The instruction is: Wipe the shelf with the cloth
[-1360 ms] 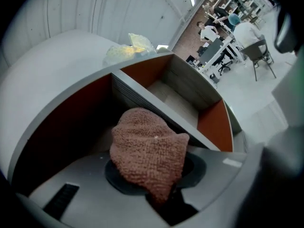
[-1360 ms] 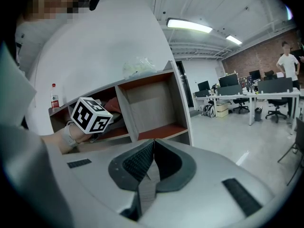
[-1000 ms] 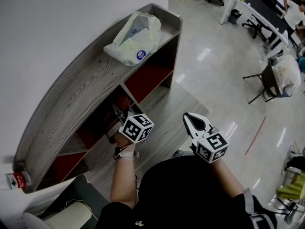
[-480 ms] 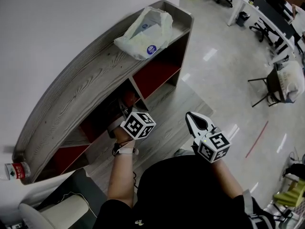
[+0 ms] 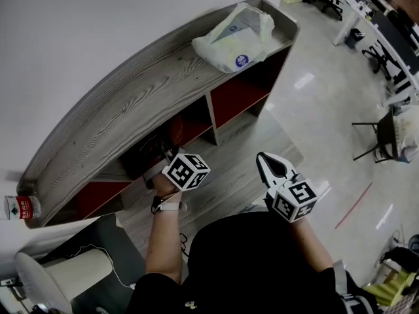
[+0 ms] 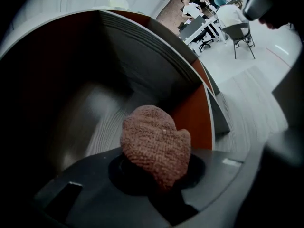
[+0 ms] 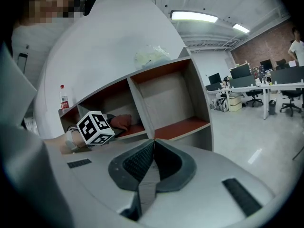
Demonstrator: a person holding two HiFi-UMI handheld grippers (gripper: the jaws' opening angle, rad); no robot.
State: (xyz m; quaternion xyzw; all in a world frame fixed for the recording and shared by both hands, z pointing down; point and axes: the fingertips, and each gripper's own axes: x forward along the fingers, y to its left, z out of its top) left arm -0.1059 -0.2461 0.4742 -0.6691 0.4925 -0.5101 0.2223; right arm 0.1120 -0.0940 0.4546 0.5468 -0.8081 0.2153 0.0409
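The left gripper (image 5: 169,154) pinches the cloth (image 6: 154,146) inside the shelf (image 5: 131,103), its board just beneath; the right gripper (image 5: 266,162), closed and empty, is farther off.

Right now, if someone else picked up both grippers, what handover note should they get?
Left claw: shut on the cloth, reaching into a lower compartment of the shelf.
Right claw: shut, empty, held in front of the shelf.
Done: cloth is in hand and at the shelf; how much is wiped doesn't show.
To do: probably wipe this compartment, then the others and the top, where a bag and a bottle sit.
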